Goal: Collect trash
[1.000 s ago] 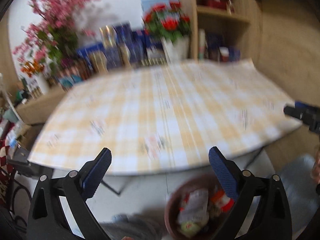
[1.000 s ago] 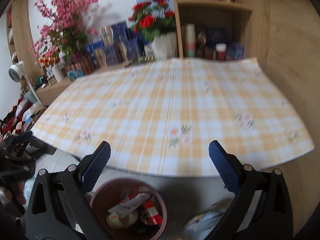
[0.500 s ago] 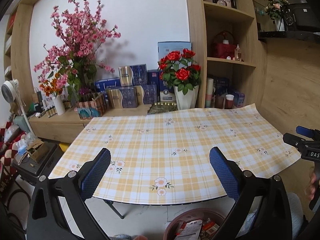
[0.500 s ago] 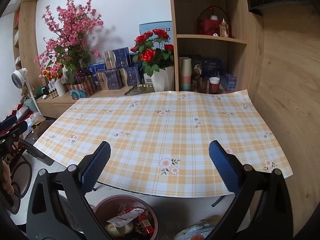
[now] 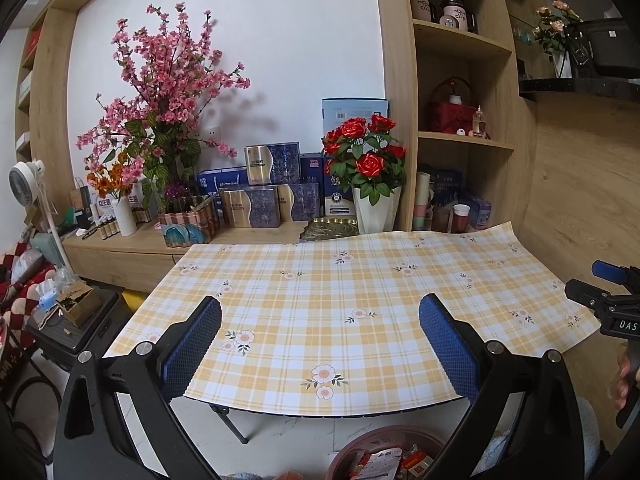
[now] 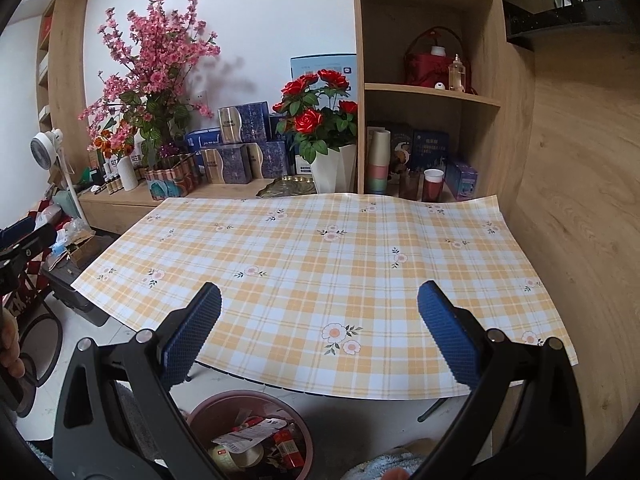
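A brown round trash bin [image 6: 250, 432] stands on the floor below the table's near edge, holding several wrappers and a red packet; its rim [image 5: 384, 436] also shows in the left wrist view. My left gripper [image 5: 320, 328] is open and empty, raised in front of the table [image 5: 340, 280] with its yellow plaid cloth. My right gripper [image 6: 318, 318] is open and empty too, above the bin and facing the table [image 6: 320, 260]. The right gripper's tip [image 5: 600, 304] shows at the right edge of the left wrist view. No trash is visible on the cloth.
Behind the table a low wooden cabinet carries a pink blossom plant [image 5: 160, 92], blue gift boxes [image 5: 272, 184] and a white vase of red roses [image 5: 368, 168]. Wooden shelves [image 6: 432, 96] hold cups and a red basket. A fan [image 5: 28, 178] and clutter stand at left. A wood wall closes the right.
Both grippers have risen and tilted up, so the table and shelves now fill the views and the bin has slid to the bottom edge. Both stayed open and empty.
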`<state>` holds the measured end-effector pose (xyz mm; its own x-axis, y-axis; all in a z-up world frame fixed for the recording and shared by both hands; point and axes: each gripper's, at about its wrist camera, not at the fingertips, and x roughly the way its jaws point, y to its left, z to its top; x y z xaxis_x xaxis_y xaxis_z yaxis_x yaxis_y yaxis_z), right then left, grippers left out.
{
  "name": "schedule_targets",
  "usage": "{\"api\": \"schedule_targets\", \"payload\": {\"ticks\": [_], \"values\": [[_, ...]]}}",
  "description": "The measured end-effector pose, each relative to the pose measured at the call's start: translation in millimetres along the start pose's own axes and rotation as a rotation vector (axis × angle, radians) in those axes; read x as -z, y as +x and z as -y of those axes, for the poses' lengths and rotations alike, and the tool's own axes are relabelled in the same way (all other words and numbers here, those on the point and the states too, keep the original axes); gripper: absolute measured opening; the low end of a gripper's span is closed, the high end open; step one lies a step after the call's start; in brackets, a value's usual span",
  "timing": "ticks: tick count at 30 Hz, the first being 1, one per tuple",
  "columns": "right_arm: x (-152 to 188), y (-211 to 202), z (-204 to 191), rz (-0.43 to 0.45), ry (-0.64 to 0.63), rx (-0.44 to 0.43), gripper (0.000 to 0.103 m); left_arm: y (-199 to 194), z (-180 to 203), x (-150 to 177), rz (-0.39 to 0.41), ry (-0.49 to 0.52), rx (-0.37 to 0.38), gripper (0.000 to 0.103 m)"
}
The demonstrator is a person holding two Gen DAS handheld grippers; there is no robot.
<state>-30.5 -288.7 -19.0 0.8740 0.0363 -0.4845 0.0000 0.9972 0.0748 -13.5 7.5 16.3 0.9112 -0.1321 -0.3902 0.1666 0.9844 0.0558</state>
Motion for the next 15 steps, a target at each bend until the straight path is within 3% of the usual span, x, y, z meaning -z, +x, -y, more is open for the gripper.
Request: {"api": "schedule_targets", "payload": {"ticks": [15], "values": [[-1.5,-3.1,-1.3,0.008,-0.003,0.002,0.097,0.2,-0.5,0.5,-0.011,-0.010,0.001,0.097]]}}
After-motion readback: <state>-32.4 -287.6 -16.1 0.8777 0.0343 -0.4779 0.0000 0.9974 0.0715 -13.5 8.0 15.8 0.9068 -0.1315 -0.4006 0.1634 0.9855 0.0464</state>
